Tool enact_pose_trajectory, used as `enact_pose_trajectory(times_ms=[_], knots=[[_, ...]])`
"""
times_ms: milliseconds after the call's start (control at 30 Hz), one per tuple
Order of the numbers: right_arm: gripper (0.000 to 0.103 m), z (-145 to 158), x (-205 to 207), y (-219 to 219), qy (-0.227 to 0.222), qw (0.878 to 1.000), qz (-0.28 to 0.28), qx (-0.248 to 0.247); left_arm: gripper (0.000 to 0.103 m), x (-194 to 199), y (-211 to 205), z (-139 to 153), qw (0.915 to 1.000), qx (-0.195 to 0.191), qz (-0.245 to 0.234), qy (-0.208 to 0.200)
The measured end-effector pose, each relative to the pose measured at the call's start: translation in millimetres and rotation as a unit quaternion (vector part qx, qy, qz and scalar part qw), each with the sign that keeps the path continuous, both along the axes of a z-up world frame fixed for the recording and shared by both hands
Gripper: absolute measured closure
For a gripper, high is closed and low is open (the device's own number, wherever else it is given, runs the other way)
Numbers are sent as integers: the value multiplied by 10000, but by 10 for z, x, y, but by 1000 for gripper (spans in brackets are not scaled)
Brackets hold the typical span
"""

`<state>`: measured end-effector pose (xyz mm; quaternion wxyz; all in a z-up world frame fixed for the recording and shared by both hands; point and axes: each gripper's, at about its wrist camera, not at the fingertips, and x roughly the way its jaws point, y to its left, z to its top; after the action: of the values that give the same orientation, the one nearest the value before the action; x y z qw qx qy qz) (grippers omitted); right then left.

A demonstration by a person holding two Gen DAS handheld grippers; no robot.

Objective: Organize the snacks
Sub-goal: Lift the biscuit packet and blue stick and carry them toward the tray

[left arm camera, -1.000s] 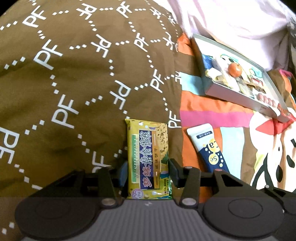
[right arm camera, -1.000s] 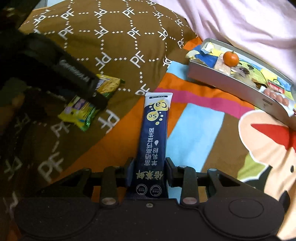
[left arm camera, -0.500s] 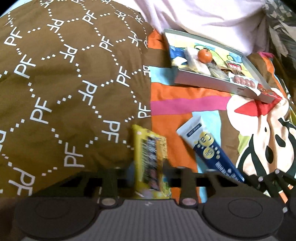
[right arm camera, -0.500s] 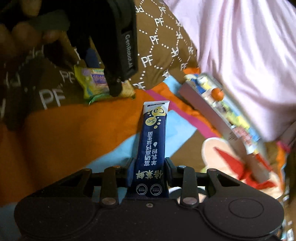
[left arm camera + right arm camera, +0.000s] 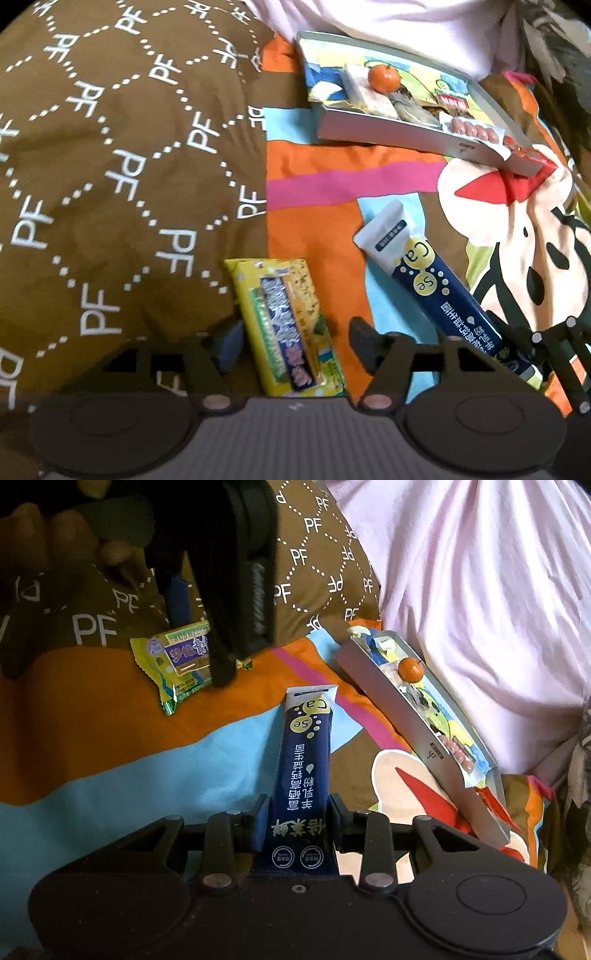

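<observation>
On the bed's patterned cover, my left claw [image 5: 295, 341] has just opened around the yellow biscuit pack [image 5: 286, 325]; my right claw [image 5: 297, 825] grips the blue sachet [image 5: 304, 768].

Left wrist view: biscuit packet [image 5: 288, 328] lies on the bed cover [image 5: 317, 236] at 6 o'clock, beside the patterned pillow's [image 5: 110, 147] edge. Sachet [image 5: 436, 291] lies to its right, at 4 o'clock. Tray [image 5: 424, 142] sits behind at 1 o'clock, a mandarin [image 5: 384, 78] in it.
</observation>
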<state>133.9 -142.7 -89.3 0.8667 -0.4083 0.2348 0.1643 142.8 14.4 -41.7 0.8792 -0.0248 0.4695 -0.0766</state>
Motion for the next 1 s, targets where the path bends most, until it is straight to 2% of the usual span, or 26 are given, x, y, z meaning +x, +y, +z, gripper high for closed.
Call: enact_pose_trajectory(times_ms=[133, 233, 333, 567, 767, 1000], knots=[[68, -12, 11, 12, -50, 10000, 2, 41, 34, 28, -128, -74, 9992, 402, -23, 18], [68, -23, 22, 0, -102, 9999, 24, 45, 39, 28, -228, -140, 9969, 784, -94, -41], [68, -13, 35, -34, -109, 9999, 14, 110, 42, 7, -278, -159, 9950, 984, -119, -146], [68, -12, -53, -44, -263, 9992, 155, 239, 46, -46, -233, -131, 9954, 918, -105, -264], [68, 8, -97, -47, -467, 9983, 206, 287, 50, -84, -170, -72, 9971, 672, 17, -343], [68, 15, -108, -50, -512, 9980, 195, 300, 50, -81, -191, -90, 9966, 740, 12, -373]])
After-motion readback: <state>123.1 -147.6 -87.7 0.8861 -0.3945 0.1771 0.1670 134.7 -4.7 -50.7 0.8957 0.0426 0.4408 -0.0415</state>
